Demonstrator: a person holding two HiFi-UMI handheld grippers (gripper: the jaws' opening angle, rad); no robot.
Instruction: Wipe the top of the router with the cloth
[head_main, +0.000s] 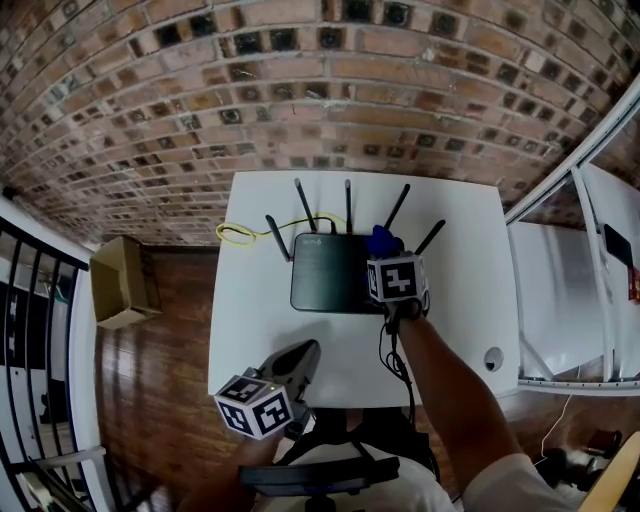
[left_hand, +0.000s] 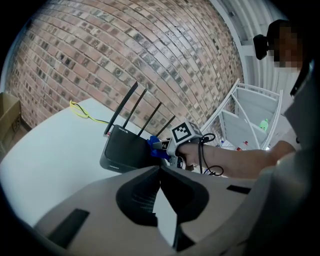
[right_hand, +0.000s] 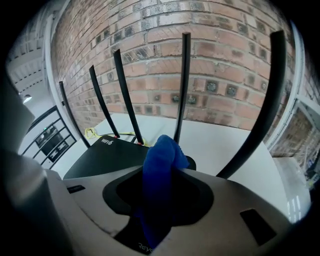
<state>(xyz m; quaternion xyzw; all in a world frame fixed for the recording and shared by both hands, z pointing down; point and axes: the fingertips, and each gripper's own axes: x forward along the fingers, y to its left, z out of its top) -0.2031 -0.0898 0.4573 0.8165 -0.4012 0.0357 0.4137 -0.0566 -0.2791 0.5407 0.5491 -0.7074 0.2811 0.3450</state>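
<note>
A black router (head_main: 328, 272) with several upright antennas lies at the middle of the white table (head_main: 460, 250). My right gripper (head_main: 382, 252) is over the router's right rear corner, shut on a blue cloth (head_main: 380, 239). In the right gripper view the cloth (right_hand: 161, 160) bulges out between the jaws, just above the router's top (right_hand: 107, 155) and close to the antennas. My left gripper (head_main: 304, 352) hovers over the table's front edge, apart from the router, jaws closed on nothing. The left gripper view shows the router (left_hand: 125, 149), the cloth (left_hand: 155, 147) and my left gripper (left_hand: 160, 168).
A yellow cable (head_main: 238, 235) loops on the table behind the router's left side. A small round disc (head_main: 492, 358) lies near the table's right front corner. A brick wall stands behind, a cardboard box (head_main: 121, 281) on the floor at left, a white rack (head_main: 585, 290) at right.
</note>
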